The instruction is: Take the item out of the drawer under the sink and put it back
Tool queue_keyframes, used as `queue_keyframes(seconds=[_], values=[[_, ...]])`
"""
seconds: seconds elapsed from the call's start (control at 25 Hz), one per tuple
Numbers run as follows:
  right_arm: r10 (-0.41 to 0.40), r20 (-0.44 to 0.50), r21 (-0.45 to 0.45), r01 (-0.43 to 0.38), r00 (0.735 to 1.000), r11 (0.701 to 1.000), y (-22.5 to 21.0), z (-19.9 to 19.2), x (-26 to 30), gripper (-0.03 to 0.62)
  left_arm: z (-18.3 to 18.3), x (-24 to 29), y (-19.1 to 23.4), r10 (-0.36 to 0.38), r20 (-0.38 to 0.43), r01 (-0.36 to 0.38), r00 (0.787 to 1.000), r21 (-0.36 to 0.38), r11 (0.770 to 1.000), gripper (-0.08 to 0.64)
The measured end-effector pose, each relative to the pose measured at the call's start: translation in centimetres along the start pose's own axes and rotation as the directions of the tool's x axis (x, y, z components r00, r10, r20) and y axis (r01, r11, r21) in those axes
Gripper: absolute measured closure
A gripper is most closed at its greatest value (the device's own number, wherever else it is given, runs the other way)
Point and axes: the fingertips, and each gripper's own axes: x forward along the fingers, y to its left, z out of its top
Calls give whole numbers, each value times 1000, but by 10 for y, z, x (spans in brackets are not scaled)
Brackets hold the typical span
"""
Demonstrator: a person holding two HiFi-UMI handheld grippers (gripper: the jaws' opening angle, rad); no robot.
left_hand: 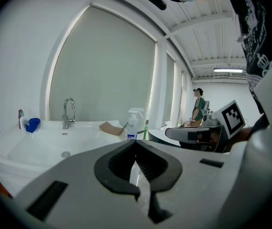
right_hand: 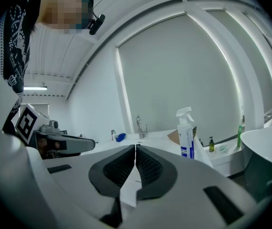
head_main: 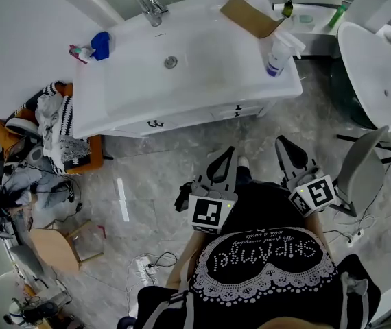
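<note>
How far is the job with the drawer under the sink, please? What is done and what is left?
Done: nothing that shows; the drawers under the sink are closed. In hand: nothing; the left gripper and the right gripper have jaws together, empty, held short of the drawers. Left: likely everything, unless the item is already back; the pictures cannot settle that.

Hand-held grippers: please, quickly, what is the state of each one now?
Left hand-held gripper: closed, holding nothing.
Right hand-held gripper: closed, holding nothing.
</note>
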Motion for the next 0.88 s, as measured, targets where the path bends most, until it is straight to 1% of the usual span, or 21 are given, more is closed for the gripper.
queue_keyframes(seconds=[0.12,0.24,0.44,0.76,0.88], values=[[8,-15,-15,-8,1000,1000,4,-2,3,574,2,-2,3,10,34,-10,999,-8,1000,555],[25,-37,-28,-26,999,999,10,-5,7,572,0,-6,7,17,13,-17,1000,-20,1000,555],[42,-60,-41,-44,997,998,15,-8,11,572,-3,-10,12,35,18,-34,999,-51,998,557],[47,-77,-46,-50,996,998,19,-8,16,572,-2,-14,19,50,23,-48,998,-77,996,555],[23,-93,-37,-26,995,999,14,-12,18,572,-1,-16,22,67,27,-65,997,-76,995,555]])
